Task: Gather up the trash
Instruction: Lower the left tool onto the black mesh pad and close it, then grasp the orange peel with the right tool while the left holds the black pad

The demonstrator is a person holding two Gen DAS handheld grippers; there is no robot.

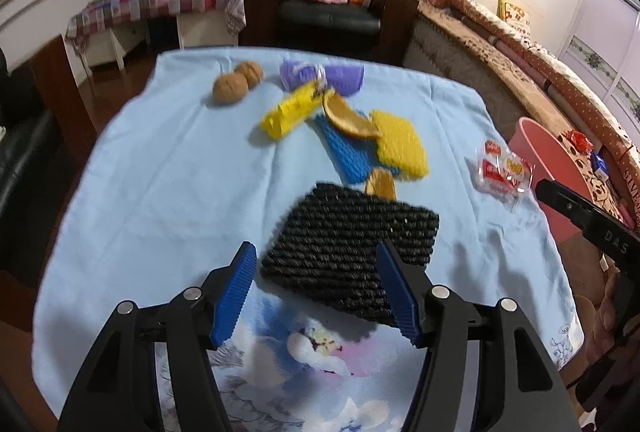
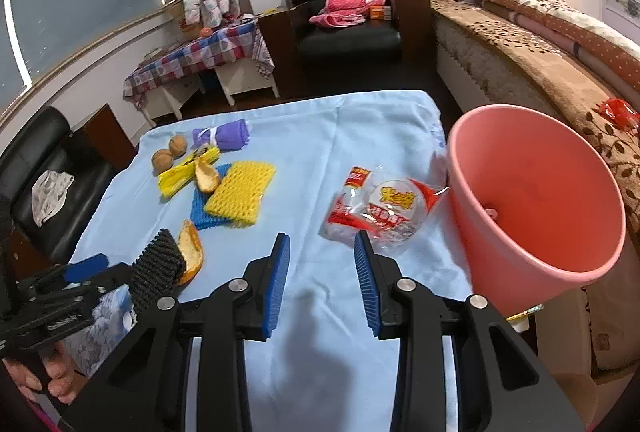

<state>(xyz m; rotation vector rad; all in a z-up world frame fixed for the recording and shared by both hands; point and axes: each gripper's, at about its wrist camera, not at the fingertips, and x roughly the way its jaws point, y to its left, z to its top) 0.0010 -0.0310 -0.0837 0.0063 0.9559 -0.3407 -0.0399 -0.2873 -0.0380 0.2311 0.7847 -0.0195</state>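
My left gripper (image 1: pixel 316 252) is open over the blue tablecloth (image 1: pixel 160 191). A black foam net (image 1: pixel 352 232) lies tilted between and just beyond its blue pads, which do not press on it. The net leans on an orange peel (image 2: pixel 191 252). My right gripper (image 2: pixel 322 244) is open with nothing between its fingers. A crumpled clear wrapper with red and yellow print (image 2: pixel 380 207) lies just ahead of its right fingertip. The pink bin (image 2: pixel 536 199) stands at the table's right edge, its mouth tilted toward me.
Farther back on the cloth lie a yellow foam net (image 1: pixel 400 143) over a blue one (image 1: pixel 348 151), a second orange peel (image 1: pixel 348 119), a yellow wrapper (image 1: pixel 292 109), two walnuts (image 1: pixel 236 81) and a purple bundle (image 1: pixel 320 73). A bed (image 2: pixel 540 43) runs along the right.
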